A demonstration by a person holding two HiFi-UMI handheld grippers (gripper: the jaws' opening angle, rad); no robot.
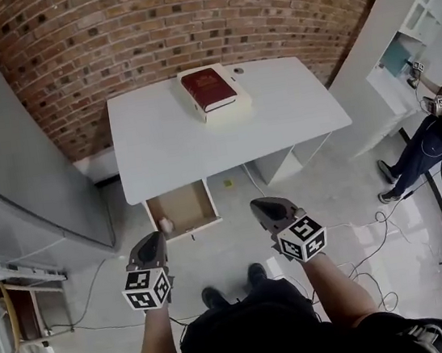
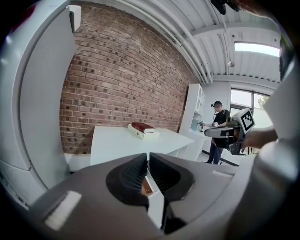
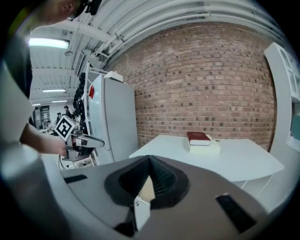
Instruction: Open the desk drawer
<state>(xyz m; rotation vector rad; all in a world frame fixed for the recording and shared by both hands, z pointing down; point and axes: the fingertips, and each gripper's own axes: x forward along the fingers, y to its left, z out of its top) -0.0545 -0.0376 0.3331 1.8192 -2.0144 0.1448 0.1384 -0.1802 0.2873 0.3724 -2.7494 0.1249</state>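
The white desk point(image 1: 159, 139) stands against the brick wall. Its left drawer point(image 1: 183, 209) is pulled out, showing a wooden bottom with a small pale object point(image 1: 165, 223) at its front left. My left gripper point(image 1: 150, 240) hangs just in front of the drawer's front panel, apart from it, jaws shut with nothing between them point(image 2: 146, 157). My right gripper point(image 1: 259, 204) is held to the right of the drawer over the floor, also shut and empty point(image 3: 150, 159). A red book point(image 1: 209, 88) lies on a white box at the desk's back.
A tall grey cabinet point(image 1: 15, 160) stands at the left and a white shelf unit point(image 1: 407, 23) at the right. A person point(image 1: 436, 137) sits at the far right. Cables point(image 1: 368, 232) trail over the floor, and a small stool point(image 1: 24, 313) stands at the lower left.
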